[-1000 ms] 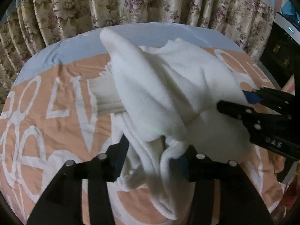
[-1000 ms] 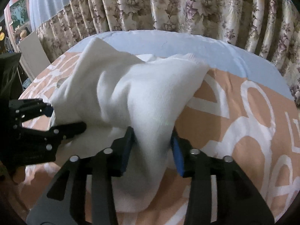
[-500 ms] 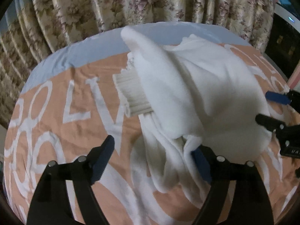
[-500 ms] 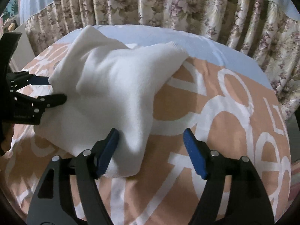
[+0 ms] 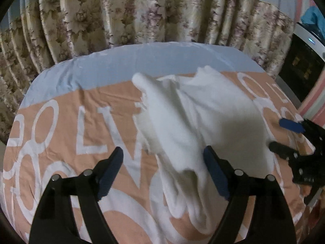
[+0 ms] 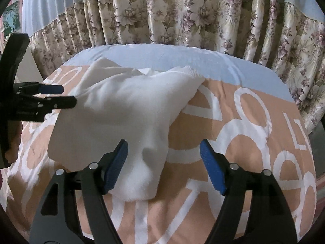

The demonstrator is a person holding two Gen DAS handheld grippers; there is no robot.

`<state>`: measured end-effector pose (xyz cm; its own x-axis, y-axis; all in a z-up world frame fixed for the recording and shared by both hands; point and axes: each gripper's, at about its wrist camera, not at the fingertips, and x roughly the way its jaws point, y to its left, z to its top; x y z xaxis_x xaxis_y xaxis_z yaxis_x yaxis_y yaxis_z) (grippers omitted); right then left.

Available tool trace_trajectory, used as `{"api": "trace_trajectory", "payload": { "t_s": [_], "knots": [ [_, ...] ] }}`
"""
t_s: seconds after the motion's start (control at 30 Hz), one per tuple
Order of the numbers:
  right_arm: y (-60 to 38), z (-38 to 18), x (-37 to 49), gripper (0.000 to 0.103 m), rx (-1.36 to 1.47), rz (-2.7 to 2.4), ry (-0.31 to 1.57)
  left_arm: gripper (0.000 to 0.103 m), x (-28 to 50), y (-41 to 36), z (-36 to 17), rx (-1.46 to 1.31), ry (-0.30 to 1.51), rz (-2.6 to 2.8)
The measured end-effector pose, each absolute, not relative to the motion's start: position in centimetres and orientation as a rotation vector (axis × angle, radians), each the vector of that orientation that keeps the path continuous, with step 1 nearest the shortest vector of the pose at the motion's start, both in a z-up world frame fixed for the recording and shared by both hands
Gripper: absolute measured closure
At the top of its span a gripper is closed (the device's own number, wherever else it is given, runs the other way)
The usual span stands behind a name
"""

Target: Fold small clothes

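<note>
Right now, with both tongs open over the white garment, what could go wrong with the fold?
1. The white garment lies bunched and uneven on the bedsheet, so the fold may slump open.
2. The left tongs and right tongs hold nothing, so a careless regrasp could pinch several layers.

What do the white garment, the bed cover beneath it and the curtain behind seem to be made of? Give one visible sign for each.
White garment: soft fleece or knit, matte; fuzzy surface, rounded folds.
Bed cover: thin woven fabric, probably cotton, matte; fine creases, flat printed letters.
Curtain: woven cloth with a slight sheen, possibly satin or polyester; highlights along the pleats.
</note>
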<state>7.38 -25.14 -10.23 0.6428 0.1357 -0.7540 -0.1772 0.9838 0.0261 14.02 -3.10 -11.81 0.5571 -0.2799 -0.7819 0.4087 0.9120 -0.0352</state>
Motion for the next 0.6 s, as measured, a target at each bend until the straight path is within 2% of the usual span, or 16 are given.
{"api": "trace_trajectory", "payload": {
  "t_s": [0.27, 0.4, 0.47, 0.5, 0.6],
  "knots": [
    [-25.9, -10.7, 7.2, 0.028, -0.014, 0.121, 0.847, 0.019, 16.3, -1.4, -14.2, 0.168, 0.934, -0.346],
    [-25.5, -9.8, 6.1, 0.013, 0.001, 0.119, 0.819, 0.017, 14.0, -1.6, -13.0, 0.175, 0.875, -0.311],
    [-25.1, -9.1, 5.4, 0.003, 0.016, 0.112, 0.797, 0.009, 12.5, -1.6, -12.6, 0.171, 0.853, -0.266],
    [-24.8, -8.8, 4.9, 0.003, 0.027, 0.098, 0.783, 0.004, 11.7, -1.4, -12.4, 0.162, 0.845, -0.248],
    [-24.2, -8.4, 4.3, 0.003, 0.059, 0.071, 0.771, 0.003, 9.9, -1.1, -12.3, 0.164, 0.837, -0.204]
  ]
}}
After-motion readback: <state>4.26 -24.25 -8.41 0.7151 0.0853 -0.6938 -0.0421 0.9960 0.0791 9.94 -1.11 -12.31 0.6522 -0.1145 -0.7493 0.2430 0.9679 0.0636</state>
